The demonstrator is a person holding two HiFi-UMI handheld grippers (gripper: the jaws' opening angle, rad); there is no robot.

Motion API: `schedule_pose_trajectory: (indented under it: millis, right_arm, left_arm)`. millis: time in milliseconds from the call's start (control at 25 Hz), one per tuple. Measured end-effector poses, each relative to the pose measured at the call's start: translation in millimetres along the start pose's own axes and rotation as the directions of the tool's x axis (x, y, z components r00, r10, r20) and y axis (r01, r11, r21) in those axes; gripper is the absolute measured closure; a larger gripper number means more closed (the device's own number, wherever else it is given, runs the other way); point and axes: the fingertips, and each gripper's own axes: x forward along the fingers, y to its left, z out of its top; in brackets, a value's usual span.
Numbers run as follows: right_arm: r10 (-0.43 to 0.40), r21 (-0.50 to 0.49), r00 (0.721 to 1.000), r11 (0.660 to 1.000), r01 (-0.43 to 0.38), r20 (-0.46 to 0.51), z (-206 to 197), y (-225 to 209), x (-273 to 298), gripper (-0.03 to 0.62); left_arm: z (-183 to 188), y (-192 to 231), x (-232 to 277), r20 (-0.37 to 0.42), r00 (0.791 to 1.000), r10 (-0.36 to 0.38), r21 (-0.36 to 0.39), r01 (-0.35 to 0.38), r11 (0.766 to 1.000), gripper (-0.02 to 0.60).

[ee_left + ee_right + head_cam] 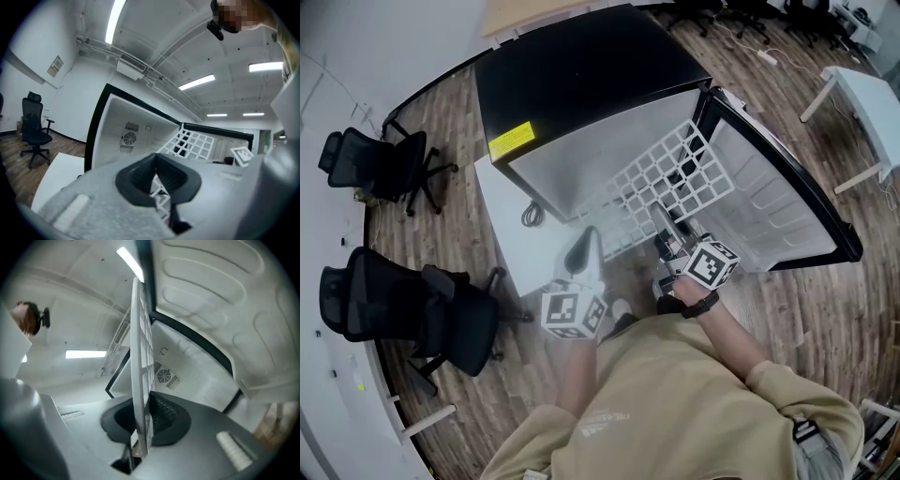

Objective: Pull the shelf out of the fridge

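head view, fridge (581, 75): a small black cabinet stands far from the person, with a yellow label (511, 141) on its top and its white inside open toward the near side.
head view, door (778, 202): it is swung open to the right, its white inner face showing.
head view, shelf (661, 178): the white grid sits partly out of the fridge, sloping from the far right down to the near left.
head view, left gripper (586, 242): it is at the shelf's near left edge, over a white table (502, 202).
head view, right gripper (661, 217): it is at the shelf's near edge, right of the left gripper, with its marker cube (712, 262) just in front of the hand.
head view, chairs (384, 164): two black office chairs stand on the wood floor, well apart from the fridge on the left.
left gripper view, left gripper (158, 187): the dark pads are clamped on a corner of the white grid.
left gripper view, shelf (192, 143): it runs away to the far right in front of the fridge (117, 126) opening, whose back wall carries a round vent (130, 138).
right gripper view, right gripper (143, 427): the jaws are pressed onto the grid's edge.
right gripper view, shelf (140, 357): seen edge-on, it rises straight from between the pads.
right gripper view, door (220, 301): its moulded white liner fills the upper right.
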Motion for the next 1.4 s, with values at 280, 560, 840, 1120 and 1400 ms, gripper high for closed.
schedule_pose_trajectory:
  millis: [280, 560, 840, 1120, 1400]
  right_arm:
    - [-0.072, -0.559, 0.997, 0.827, 0.054, -0.011, 15, 35, -7, 0.565]
    - [-0.079, -0.81, 0.997, 0.584, 0.048, 0.003, 26, 67, -2, 0.565]
    - [-0.095, -0.825, 0.996, 0.563, 0.052, -0.001, 29, 66, 1, 0.565]
    - [-0.099, -0.821, 0.995, 0.568, 0.056, -0.001, 37, 62, 3, 0.565]
    - [-0.103, -0.817, 0.995, 0.573, 0.062, 0.003, 45, 52, 6, 0.565]
  left_arm:
    - [-7, 1, 4, -0.017, 0.999, 0.043, 0.074, -0.042, 0.996, 0.58]
    - [4, 2, 5, 0.037, 0.994, 0.102, 0.149, -0.106, 0.983, 0.58]
    - [18, 4, 5, 0.099, 0.986, 0.132, 0.16, -0.147, 0.976, 0.581]
    - [26, 5, 12, 0.123, 0.982, 0.144, 0.184, -0.165, 0.969, 0.58]
    - [24, -2, 29, 0.123, 0.985, 0.12, 0.201, -0.143, 0.969, 0.58]
